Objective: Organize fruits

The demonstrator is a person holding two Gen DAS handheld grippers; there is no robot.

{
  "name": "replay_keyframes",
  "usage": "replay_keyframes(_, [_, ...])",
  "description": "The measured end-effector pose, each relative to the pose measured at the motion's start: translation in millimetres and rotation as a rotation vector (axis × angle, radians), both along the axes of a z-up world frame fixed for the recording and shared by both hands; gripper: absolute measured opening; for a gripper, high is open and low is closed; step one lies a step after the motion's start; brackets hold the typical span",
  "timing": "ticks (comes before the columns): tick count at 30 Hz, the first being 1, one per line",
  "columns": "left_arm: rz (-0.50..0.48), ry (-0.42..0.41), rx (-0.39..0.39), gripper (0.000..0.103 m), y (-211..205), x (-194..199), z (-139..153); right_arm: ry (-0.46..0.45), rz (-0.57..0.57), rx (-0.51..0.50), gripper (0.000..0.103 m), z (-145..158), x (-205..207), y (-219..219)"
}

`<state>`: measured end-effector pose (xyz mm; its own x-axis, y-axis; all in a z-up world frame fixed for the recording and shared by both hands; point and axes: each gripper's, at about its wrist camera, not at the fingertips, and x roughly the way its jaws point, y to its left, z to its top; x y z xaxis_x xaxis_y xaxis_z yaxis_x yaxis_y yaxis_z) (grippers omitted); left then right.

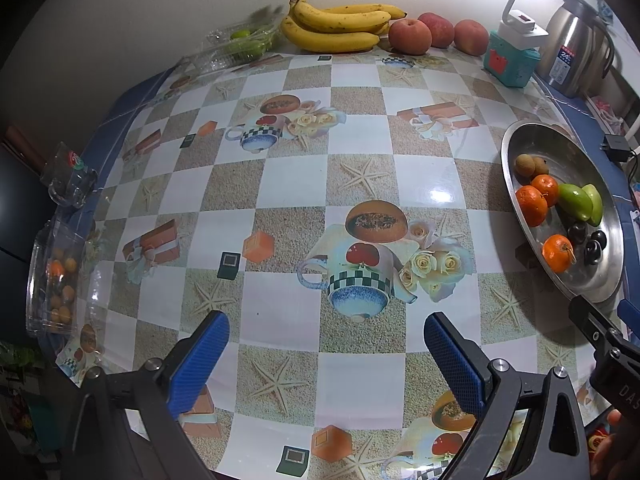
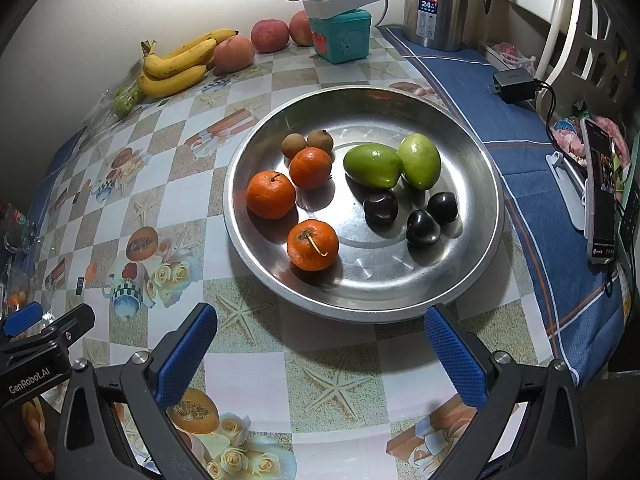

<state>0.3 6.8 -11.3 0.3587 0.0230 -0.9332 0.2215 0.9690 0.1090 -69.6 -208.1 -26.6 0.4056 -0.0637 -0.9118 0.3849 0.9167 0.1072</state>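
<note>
A steel plate [image 2: 472, 240] holds three tangerines [image 2: 313, 245], two green fruits [image 2: 374, 165], three dark plums [image 2: 423, 227] and two small brown fruits [image 2: 320, 140]. My right gripper [image 2: 320, 354] stands open just short of the plate's near rim, nothing between its blue pads. My left gripper [image 1: 326, 354] is open too, over the bare tablecloth, with the plate [image 1: 520, 140] off to its right. Bananas [image 1: 340, 26] and three peaches [image 1: 410, 36] lie along the far wall. A clear box of small orange fruits [image 1: 56, 280] sits at the left table edge.
A clear pack of green limes [image 1: 240, 42] lies left of the bananas. A teal box [image 2: 342, 38] with a white lamp base, a steel thermos [image 2: 436, 0], a charger [image 2: 514, 84] and a phone [image 2: 600, 188] stand at the right. A glass [image 1: 68, 178] sits at the left edge.
</note>
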Motion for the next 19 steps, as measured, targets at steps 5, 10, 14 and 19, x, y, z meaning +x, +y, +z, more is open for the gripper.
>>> replay_keyframes(5, [0.0, 0.0, 0.0, 0.1, 0.5, -0.3, -0.6, 0.005, 0.002, 0.001, 0.103, -0.8, 0.0, 0.0])
replay_keyframes(10, [0.001, 0.001, 0.0, 0.1, 0.3, 0.0, -0.5, 0.004, 0.001, 0.0, 0.103, -1.2, 0.2, 0.4])
replay_keyframes(14, [-0.003, -0.01, -0.003, 0.1, 0.4, -1.0, 0.6, 0.004, 0.001, 0.0, 0.103, -1.4, -0.1, 0.4])
replay_keyframes(19, [-0.012, -0.025, -0.015, 0.1, 2.1, -4.0, 1.9, 0.005, 0.001, 0.0, 0.103, -2.0, 0.0, 0.6])
